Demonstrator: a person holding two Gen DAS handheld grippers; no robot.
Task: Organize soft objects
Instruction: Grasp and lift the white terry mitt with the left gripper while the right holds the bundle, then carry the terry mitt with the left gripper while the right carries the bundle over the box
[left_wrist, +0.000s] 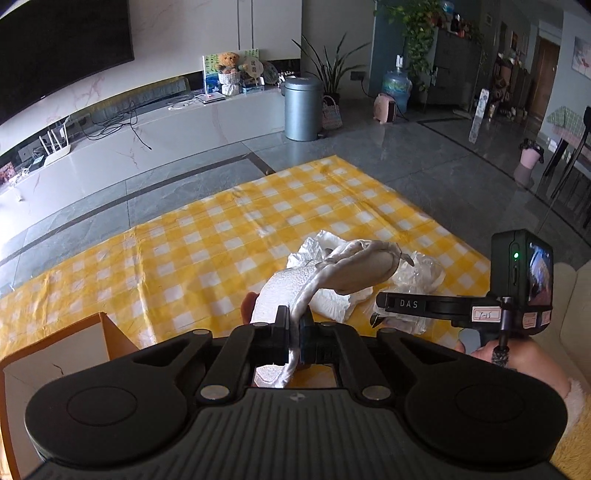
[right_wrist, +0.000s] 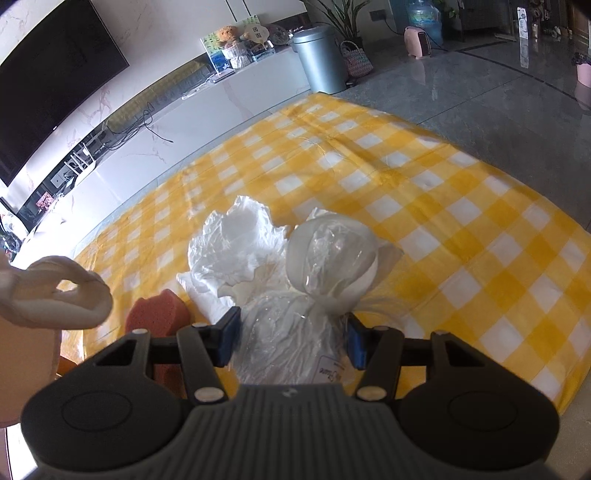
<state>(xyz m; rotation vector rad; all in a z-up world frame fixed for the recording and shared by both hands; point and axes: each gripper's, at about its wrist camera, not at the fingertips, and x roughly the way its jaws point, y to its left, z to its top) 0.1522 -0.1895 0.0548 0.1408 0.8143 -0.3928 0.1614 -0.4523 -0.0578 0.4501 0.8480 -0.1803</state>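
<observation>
Yellow-and-white checked cloth (left_wrist: 184, 258) spread flat under both grippers; bears all the soft items.

Cardboard box (left_wrist: 55, 354), open, just left of and below left gripper (left_wrist: 293, 325). Judged the likely drop place for sorted items.

Clear plastic bag (right_wrist: 325, 266), knotted round pale rounded contents, directly ahead of right gripper (right_wrist: 291, 339), its lower crinkled part lying between the jaws. Jaws roughly half spread, blue pads at each flank of the film. Cannot tell whether pads press or merely stand alongside. Judged light, slippery, squashy. Best taken at the gathered neck, where the film is bunched and less apt to slide.

Crumpled white tissue sheet (right_wrist: 236, 243), ahead and left of right gripper, touching the bag. Judged very light, easily torn. Pinch a thick fold, not a single edge.

White cloth piece (left_wrist: 325, 273), glove-like, pinched near one end in the left jaws, which are fully closed on it. Rest hangs forward in the air above the checked cloth, limp and looped. Judged light, floppy, grippy. Hold looks secure. Free end may snag the box rim.

Orange-pink sponge (right_wrist: 155, 314), just left of right gripper, on the checked cloth. Judged springy, light. Squeeze across its flat faces.
</observation>
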